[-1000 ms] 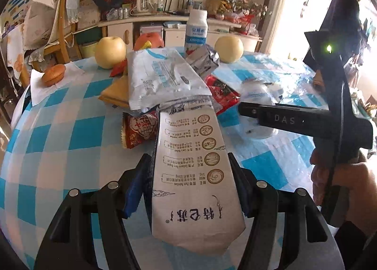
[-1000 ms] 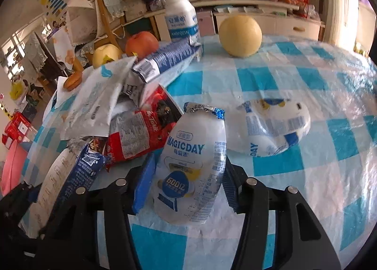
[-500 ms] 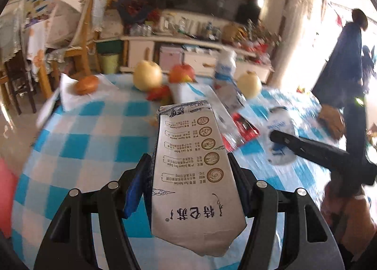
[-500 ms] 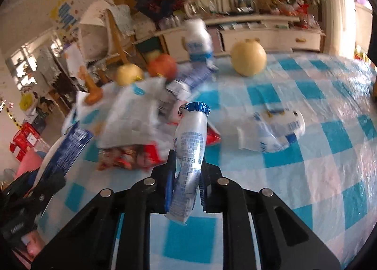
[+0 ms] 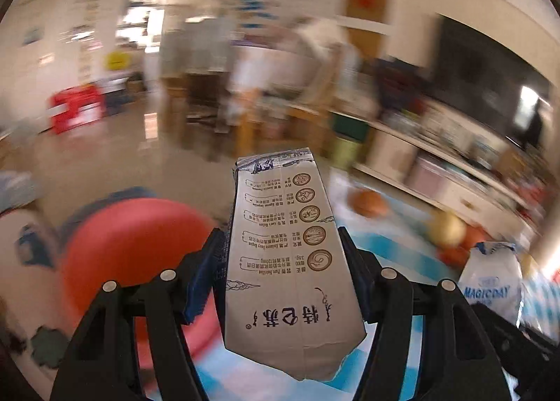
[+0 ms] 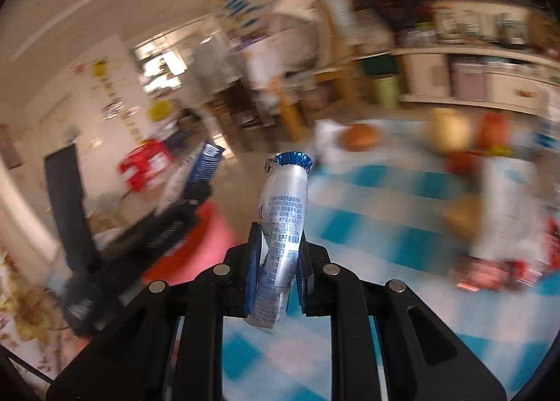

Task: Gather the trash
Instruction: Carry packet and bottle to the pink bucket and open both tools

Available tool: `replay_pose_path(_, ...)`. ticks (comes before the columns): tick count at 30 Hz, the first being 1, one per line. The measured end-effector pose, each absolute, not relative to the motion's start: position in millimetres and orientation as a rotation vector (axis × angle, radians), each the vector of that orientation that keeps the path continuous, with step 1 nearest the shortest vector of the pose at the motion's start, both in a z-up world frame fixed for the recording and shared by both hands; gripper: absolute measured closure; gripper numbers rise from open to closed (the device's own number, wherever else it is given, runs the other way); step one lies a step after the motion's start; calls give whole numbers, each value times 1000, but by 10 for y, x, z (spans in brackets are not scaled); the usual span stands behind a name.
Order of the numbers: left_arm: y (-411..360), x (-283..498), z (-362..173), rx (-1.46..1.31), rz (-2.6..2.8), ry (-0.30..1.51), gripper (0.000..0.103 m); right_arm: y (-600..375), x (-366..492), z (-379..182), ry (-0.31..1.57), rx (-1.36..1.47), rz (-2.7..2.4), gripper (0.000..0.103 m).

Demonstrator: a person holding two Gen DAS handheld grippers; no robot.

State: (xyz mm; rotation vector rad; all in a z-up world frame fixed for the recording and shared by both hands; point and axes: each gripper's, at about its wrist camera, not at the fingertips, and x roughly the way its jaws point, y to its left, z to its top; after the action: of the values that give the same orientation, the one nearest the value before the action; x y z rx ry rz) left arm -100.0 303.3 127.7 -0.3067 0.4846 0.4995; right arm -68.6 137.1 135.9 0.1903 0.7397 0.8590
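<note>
Here, the left wrist view alone shows a red round shape (image 5: 129, 254), blurred, lower left; the left gripper (image 5: 280, 261) fingers clamp a flattened milk carton (image 5: 287, 268) at centre. Next, the right wrist view: the right gripper (image 6: 276, 254), tilted downward over the checked counter (image 6: 385, 226), pinches a crushed bottle (image 6: 281, 222) narrowly.

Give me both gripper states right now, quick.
Left gripper: closed on the milk carton, pads pressing on both its sides.
Right gripper: shut tight on the flattened yogurt bottle.
</note>
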Motion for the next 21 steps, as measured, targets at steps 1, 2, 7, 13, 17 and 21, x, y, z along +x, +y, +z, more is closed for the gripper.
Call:
replay_pose_path(1, 3218, -1020, 1262, -336, 567, 484, 38, 1526, -673, 1380, 744, 185, 884, 83)
replay_pose_path(2, 3372, -1032, 1238, -365, 617, 491, 38, 1741, -642, 1399, 756, 182, 922, 83)
replay_pose_path(7, 4122, -1202, 1081, -588, 788, 489, 38, 2549, -540, 1354, 816, 171, 1029, 83)
replay_pose_path(13, 4700, -1379, 736, -834, 881, 544, 38, 3080, -429, 1090, 906, 166, 1066, 76)
replay_pose_path(17, 4773, -1473, 617, -851, 919, 568, 38, 3133, -439, 1011, 913, 171, 1044, 56)
replay_pose_path(21, 4624, -1448, 633, -786, 923, 574, 27, 2978, -499, 1078, 847, 152, 973, 32)
